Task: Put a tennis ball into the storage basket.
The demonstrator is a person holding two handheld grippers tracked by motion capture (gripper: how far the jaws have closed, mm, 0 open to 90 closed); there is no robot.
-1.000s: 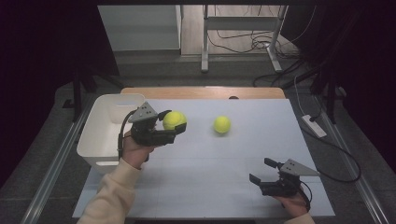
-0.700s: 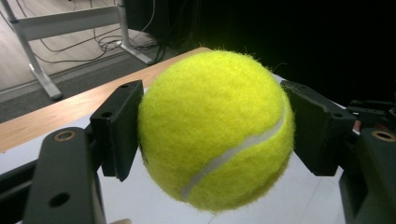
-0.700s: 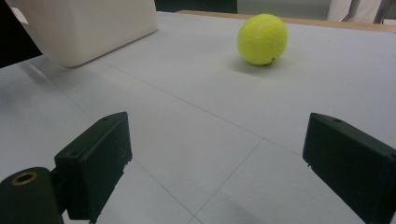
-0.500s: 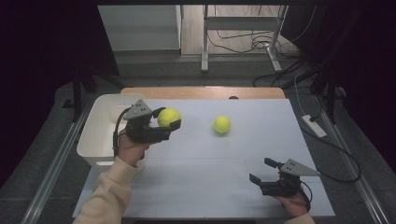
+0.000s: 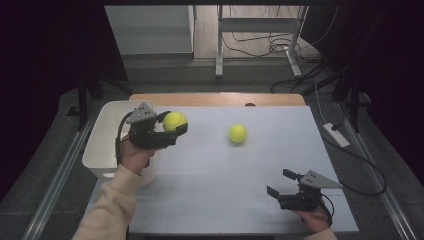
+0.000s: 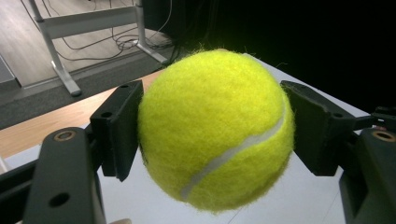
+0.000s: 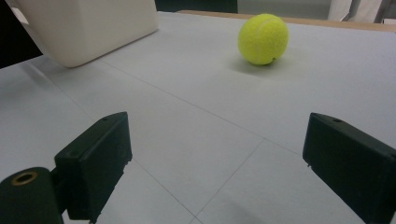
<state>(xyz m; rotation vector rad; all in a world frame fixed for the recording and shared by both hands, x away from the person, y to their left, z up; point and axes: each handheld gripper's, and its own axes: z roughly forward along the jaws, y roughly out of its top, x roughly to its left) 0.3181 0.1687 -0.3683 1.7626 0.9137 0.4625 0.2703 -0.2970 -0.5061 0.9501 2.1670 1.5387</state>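
My left gripper (image 5: 172, 124) is shut on a yellow tennis ball (image 5: 174, 120), held in the air by the right rim of the white bin (image 5: 102, 145). In the left gripper view the ball (image 6: 215, 131) sits squeezed between both black pads (image 6: 119, 128). A second tennis ball (image 5: 238, 133) lies on the white table (image 5: 220, 190), right of centre. It also appears far ahead in the right gripper view (image 7: 263, 38). My right gripper (image 5: 281, 183) rests low near the table's front right corner, open, with nothing between its jaws (image 7: 217, 163).
The white bin stands at the table's left edge, and its corner (image 7: 88, 28) appears in the right gripper view. A wooden strip (image 5: 215, 99) runs along the table's far edge. Beyond it are desk legs (image 5: 220, 45) and cables on the floor.
My left gripper has carried the tennis ball a little to the left, closer to the bin. The right gripper and the loose ball have stayed where they were.
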